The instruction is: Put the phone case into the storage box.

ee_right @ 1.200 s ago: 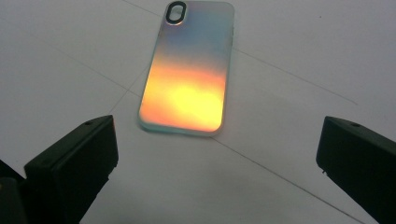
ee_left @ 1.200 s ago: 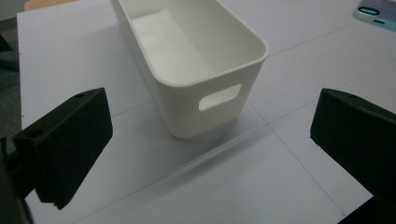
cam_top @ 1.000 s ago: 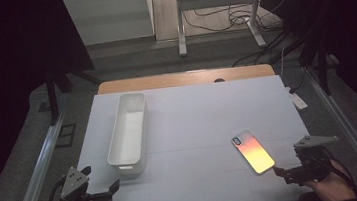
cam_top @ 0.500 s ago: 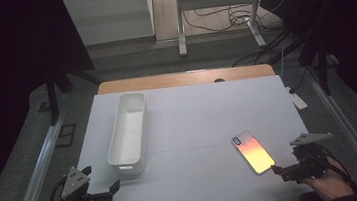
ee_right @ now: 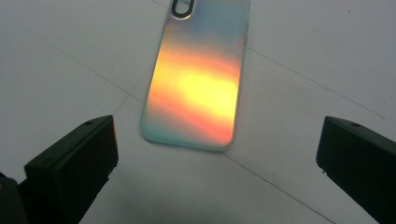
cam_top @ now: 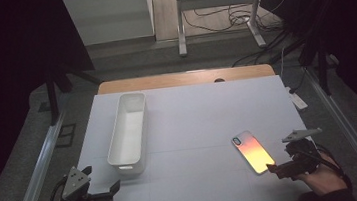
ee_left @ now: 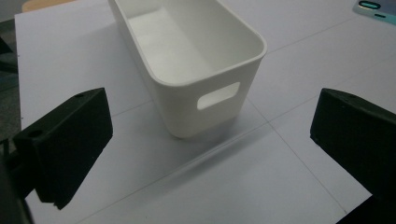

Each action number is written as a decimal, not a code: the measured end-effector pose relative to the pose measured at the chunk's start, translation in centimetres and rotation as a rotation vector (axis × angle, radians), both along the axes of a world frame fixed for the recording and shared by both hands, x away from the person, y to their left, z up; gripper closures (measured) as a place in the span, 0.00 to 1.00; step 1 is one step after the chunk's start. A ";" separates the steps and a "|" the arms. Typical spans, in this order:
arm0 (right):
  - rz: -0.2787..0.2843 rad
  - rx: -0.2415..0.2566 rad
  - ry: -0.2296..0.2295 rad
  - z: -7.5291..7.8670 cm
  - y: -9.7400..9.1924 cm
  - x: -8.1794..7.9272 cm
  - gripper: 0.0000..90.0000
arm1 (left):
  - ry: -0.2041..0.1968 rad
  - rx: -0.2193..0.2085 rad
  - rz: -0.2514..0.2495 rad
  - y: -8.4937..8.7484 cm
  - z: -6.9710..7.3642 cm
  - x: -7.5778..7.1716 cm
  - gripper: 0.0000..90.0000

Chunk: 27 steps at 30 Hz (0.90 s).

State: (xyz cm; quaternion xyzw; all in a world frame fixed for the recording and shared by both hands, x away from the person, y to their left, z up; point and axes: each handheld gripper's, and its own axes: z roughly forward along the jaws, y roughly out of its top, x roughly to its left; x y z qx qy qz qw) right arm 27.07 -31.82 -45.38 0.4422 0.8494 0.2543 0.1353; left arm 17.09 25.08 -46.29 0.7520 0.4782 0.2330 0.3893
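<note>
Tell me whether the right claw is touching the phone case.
Apart. In the right gripper view, bare white table shows between the phone case and both open jaws of the right claw; the case's near end lies ahead of them.

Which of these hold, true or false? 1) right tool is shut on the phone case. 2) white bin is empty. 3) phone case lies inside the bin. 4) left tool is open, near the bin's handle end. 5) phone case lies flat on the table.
1) False. The right tool is open, its jaws apart short of the iridescent orange-and-teal phone case.
2) True. The long white plastic bin holds nothing.
3) False. The case lies on the white table, apart from the bin.
4) True. The left tool faces the bin's handle cut-out, jaws apart.
5) True.
</note>
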 end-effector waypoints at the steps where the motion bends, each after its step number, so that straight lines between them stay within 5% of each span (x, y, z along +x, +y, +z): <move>1: 0.001 -0.002 0.002 0.0 0.0 0.1 0.00 | 0.000 0.000 0.000 0.0 0.0 0.0 0.00; 27: 0.020 -0.053 0.056 -0.5 2.1 2.3 0.00 | 0.006 0.003 -0.002 -0.1 0.0 0.1 0.00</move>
